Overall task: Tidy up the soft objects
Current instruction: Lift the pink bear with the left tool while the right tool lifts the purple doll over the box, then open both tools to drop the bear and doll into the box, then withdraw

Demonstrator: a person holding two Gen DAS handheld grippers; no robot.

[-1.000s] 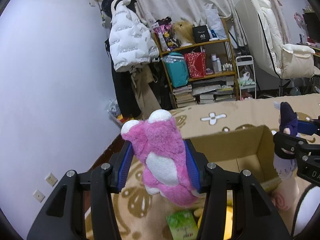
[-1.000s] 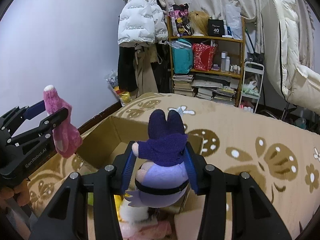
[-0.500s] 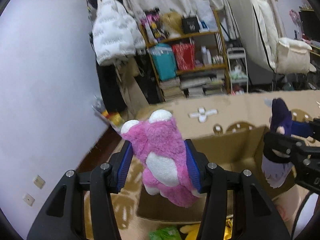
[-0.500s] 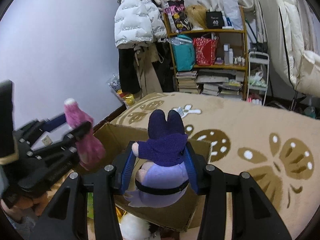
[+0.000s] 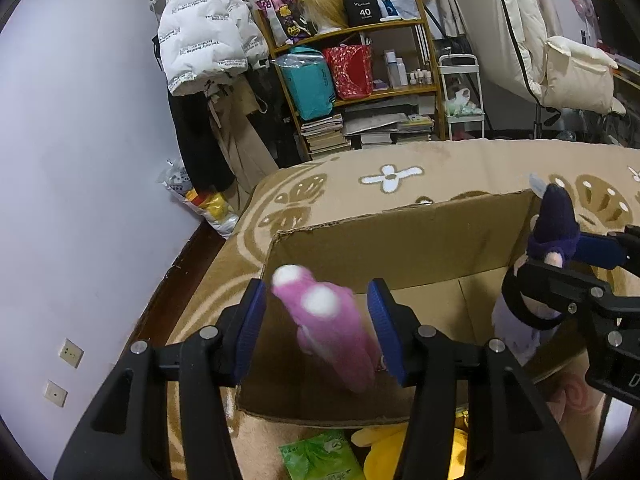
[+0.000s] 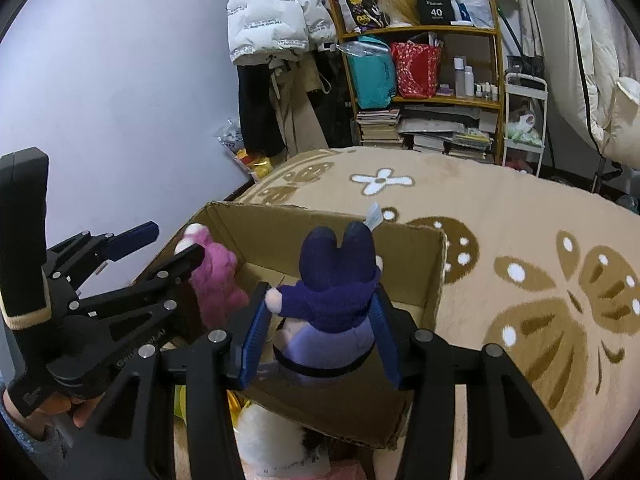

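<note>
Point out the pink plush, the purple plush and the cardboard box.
pink plush (image 5: 336,336): left wrist view, on its blurred body.
purple plush (image 6: 336,292): right wrist view, on its dark hood.
cardboard box (image 5: 400,244): left wrist view, on the far inner wall.

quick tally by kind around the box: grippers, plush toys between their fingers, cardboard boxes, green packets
Two-finger grippers: 2 (left gripper, right gripper)
Plush toys between gripper fingers: 2 (fluffy pink plush toy, purple hooded plush toy)
Open brown cardboard boxes: 1
Green packets: 1
Total: 6
</note>
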